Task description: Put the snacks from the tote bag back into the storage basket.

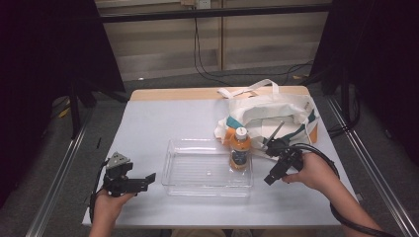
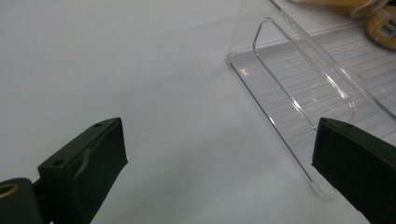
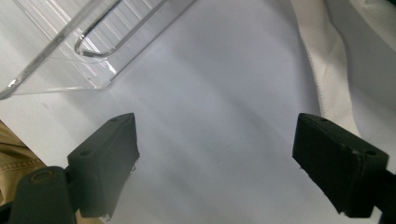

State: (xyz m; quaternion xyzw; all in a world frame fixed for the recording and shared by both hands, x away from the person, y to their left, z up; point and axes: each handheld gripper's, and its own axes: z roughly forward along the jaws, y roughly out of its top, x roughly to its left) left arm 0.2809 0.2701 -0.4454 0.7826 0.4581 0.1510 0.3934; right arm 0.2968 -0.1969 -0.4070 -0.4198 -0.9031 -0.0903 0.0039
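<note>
Bottle [image 1: 239, 149] stood upright in tray [image 1: 197, 186] at 3 o'clock corner, probably just unpacked from bag [image 1: 276, 111]; both grippers, left [image 1: 146, 179] & right [image 1: 270, 178], wide, empty.

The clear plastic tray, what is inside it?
An orange drink bottle with a white cap stands upright in the clear tray, at its far right corner. The rest of the tray is bare. The bottle's base hides the bit of tray floor beneath it.

We see a clear plastic tray [image 1: 197, 170] with a ribbed floor, an orange bottle [image 1: 239, 150] with a white cap and dark label, and a white cloth bag [image 1: 269, 111] trimmed in teal. Our grippers' pads [image 2: 88, 161] are black; the table [image 1: 153, 123] is pale grey-white.
</note>
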